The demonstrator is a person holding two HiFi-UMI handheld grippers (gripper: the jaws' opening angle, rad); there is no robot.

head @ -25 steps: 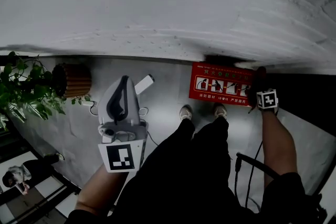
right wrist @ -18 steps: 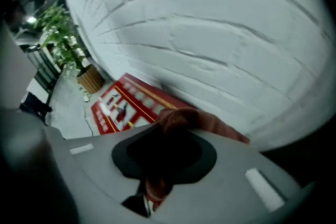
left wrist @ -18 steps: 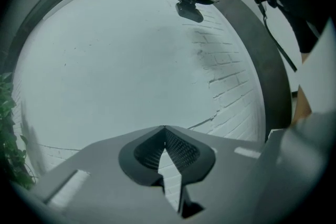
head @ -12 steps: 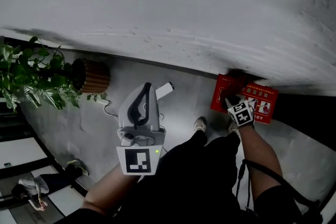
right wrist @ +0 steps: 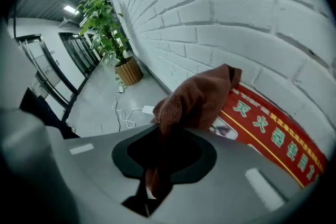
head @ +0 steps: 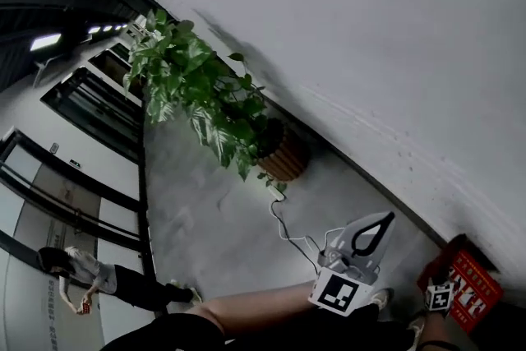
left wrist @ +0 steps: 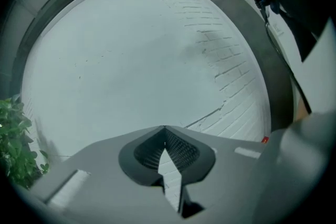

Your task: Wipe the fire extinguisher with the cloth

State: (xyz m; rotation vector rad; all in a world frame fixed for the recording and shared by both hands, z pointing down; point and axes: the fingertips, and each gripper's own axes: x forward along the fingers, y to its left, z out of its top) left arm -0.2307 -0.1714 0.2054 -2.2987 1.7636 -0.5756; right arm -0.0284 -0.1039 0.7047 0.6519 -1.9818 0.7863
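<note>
Clamping brown cloth (right wrist: 197, 99), right gripper (right wrist: 160, 136) points down at red box (right wrist: 273, 139) at foot of brick wall (right wrist: 220, 8); cloth bunch hangs just over box lid, contact unclear. Extinguisher itself not visible, likely inside box. Left gripper (left wrist: 165, 131) clenched on nothing, aimed at bare wall. Risks: head view faces plant (head: 205, 94), box at frame corner, so wipe goes unwatched; narrow pinch on cloth may slip under drag; wipe may cover lid only.

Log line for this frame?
left gripper: shut, empty | right gripper: shut on cloth | cloth at red box, contact unclear
</note>
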